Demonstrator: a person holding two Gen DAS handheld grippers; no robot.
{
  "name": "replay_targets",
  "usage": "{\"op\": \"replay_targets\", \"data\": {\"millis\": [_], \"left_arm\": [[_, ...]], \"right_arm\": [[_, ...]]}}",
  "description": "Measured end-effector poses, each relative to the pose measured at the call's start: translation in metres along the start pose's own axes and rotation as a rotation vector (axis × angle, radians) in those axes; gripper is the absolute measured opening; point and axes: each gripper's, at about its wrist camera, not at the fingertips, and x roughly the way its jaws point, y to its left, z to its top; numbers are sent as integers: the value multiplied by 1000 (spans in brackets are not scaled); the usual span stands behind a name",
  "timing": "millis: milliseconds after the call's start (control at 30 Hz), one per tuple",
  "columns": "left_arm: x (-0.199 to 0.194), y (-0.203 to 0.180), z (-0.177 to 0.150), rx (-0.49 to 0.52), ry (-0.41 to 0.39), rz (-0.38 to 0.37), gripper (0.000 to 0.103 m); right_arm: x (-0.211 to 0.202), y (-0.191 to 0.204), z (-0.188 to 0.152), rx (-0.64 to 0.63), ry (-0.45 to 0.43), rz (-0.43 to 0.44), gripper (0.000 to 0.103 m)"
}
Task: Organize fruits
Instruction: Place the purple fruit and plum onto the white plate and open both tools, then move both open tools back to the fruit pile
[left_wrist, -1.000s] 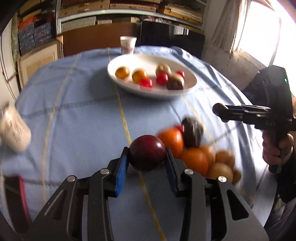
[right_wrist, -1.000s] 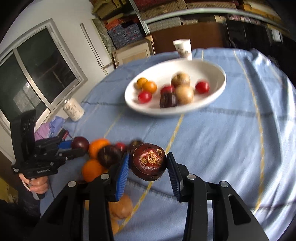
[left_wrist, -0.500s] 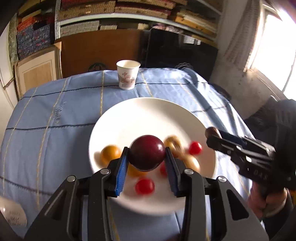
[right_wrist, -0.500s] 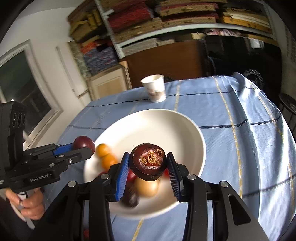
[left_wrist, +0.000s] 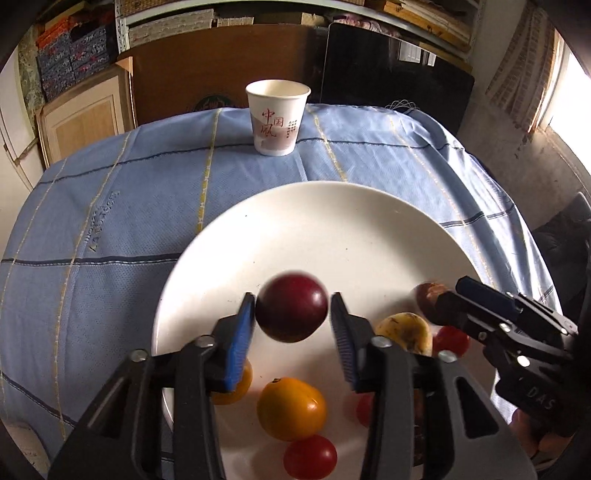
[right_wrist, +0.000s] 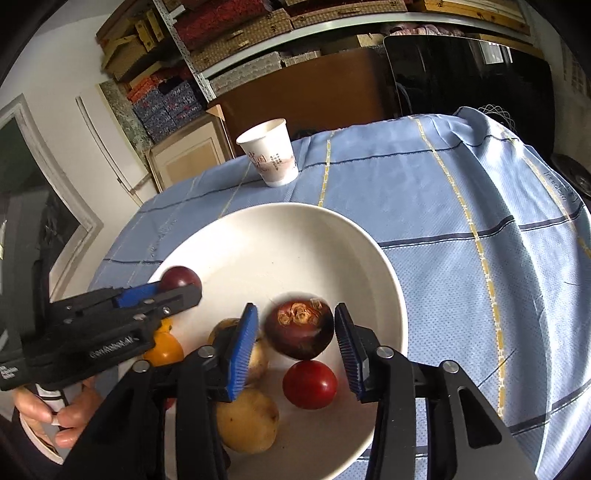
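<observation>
Left wrist view: my left gripper (left_wrist: 291, 321) hangs over the wide white plate (left_wrist: 332, 229), a smooth glazed dish with a shallow rim. Its jaws are opening, and the ribbed blue pads (left_wrist: 240, 343) stand apart from the dark red plum (left_wrist: 291, 313), a glossy round fruit, slightly blurred, between them; the right-hand gap is plain, the left-hand pad just beside the skin. I read the plum as released. Nearer me on the plate lie a smooth orange fruit (left_wrist: 291, 408), a shiny red tomato (left_wrist: 310, 458) and a mottled yellow fruit (left_wrist: 406, 330). The right gripper (left_wrist: 447, 299) enters from the right edge with a brown fruit (left_wrist: 426, 293) at its tip. A paper cup (left_wrist: 277, 117) with red characters stands upright beyond the plate on the blue woven tablecloth (left_wrist: 110, 221), which covers the tabletop.

Right wrist view: my right gripper (right_wrist: 295, 339) is over the same plate (right_wrist: 388, 295). Its jaws are opening; the dark brown round fruit (right_wrist: 301, 328), with a rough tan rosette on top, sits between the pads with daylight on both sides, so it is let go. Below it rest a red tomato (right_wrist: 310, 384) and two dull yellow, speckled fruits (right_wrist: 247, 424). The left gripper (right_wrist: 184, 291) comes in from the left, the plum (right_wrist: 180, 277) at its tip, held by a hand (right_wrist: 55, 421).
</observation>
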Motion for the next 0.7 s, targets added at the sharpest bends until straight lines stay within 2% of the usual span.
{"op": "replay_targets", "data": {"millis": [67, 200, 267, 333, 467, 600, 700], "left_arm": [[-12, -3, -2, 14, -38, 11, 65], [-50, -6, -13, 15, -95, -19, 74], [-69, -6, -23, 9, -124, -25, 85], [-92, -6, -41, 7, -168, -22, 93], [-128, -11, -83, 32, -202, -13, 94], [-158, -9, -139, 33, -226, -38, 97], [-173, -3, -183, 31, -219, -41, 97]], "right_arm": [[-9, 1, 0, 0, -17, 4, 45], [-35, 3, -6, 5, -47, 28, 46], [-54, 5, -17, 0, -63, 51, 51], [-72, 10, -30, -23, -77, 49, 53], [-108, 23, -68, -106, -85, 44, 56], [-139, 36, -116, -166, -85, 42, 66], [-157, 46, -156, -224, -69, 33, 67]]}}
